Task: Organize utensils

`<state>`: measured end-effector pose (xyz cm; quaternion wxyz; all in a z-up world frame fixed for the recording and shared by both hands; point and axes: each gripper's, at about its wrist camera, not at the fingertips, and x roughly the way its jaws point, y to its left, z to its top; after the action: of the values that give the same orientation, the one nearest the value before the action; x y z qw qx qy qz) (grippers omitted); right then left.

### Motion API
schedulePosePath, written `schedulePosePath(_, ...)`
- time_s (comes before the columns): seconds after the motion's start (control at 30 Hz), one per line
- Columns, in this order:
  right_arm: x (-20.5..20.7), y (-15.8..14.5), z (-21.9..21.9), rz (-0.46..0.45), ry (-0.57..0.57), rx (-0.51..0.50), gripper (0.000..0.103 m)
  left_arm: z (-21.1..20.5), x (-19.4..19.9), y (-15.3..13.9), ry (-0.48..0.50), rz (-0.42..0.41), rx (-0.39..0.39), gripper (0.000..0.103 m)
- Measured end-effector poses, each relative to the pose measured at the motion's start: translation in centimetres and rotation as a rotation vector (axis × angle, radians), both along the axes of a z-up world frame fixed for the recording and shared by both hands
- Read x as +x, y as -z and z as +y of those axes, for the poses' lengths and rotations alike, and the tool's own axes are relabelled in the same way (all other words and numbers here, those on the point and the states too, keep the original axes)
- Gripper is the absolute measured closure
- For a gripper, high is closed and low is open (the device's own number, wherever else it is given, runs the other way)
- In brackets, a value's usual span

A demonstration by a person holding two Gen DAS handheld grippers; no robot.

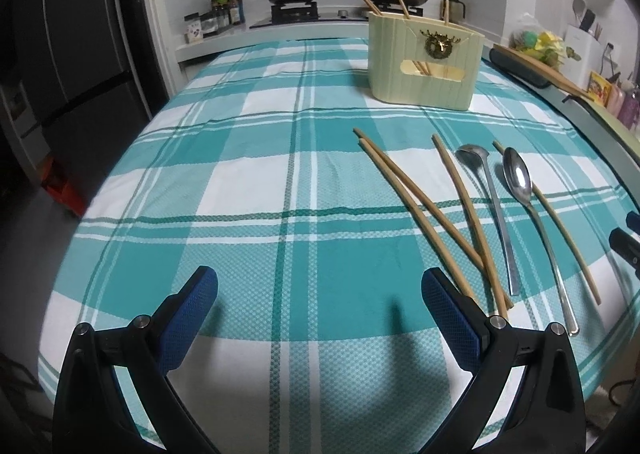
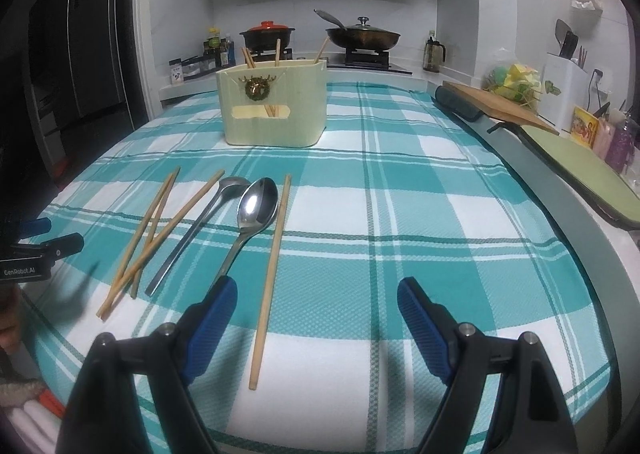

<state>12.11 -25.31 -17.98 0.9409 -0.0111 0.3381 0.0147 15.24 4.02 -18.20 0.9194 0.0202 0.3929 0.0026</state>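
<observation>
A cream utensil holder [image 1: 424, 62] [image 2: 272, 110] stands at the far side of the teal checked tablecloth [image 1: 248, 174] with chopsticks sticking out of it. Several loose chopsticks lie in front of it: a crossed bunch [image 1: 416, 210] [image 2: 152, 238] and a single one [image 1: 560, 226] [image 2: 272, 278]. Between them lie a large steel spoon [image 1: 518, 178] [image 2: 256, 206] and a smaller one [image 1: 492, 210] [image 2: 200, 226]. My left gripper [image 1: 320, 282] is open over bare cloth, left of the bunch. My right gripper [image 2: 318, 288] is open, with the single chopstick's near end just inside its left finger [image 2: 216, 314], untouched.
Behind the table is a counter with a stove, a red-lidded pot [image 2: 267, 34] and a lidded pan [image 2: 362, 36]. A wooden cutting board [image 2: 500, 106] and a green mat [image 2: 580, 170] lie on the right-hand counter. A dark fridge [image 1: 60, 54] stands left. The table's edge curves close on the right.
</observation>
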Motion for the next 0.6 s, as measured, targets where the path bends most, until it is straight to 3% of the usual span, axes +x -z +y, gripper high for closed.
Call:
schedulePosePath(0.2,0.9,0.3,0.5,0.023,-0.008,-0.001,0.019,1.0,0.1,0.8,-0.03,0.001,-0.057,0.001)
schedulePosePath(0.43,0.9,0.0,1.2,0.008,-0.012,-0.04,0.026,0.5,0.8,0.2,-0.014,-0.02,-0.049,0.001)
schedulePosePath(0.6,1.0,0.6,0.6,0.043,-0.008,-0.031,0.028,0.4,1.3,1.1,-0.024,0.016,-0.067,0.001)
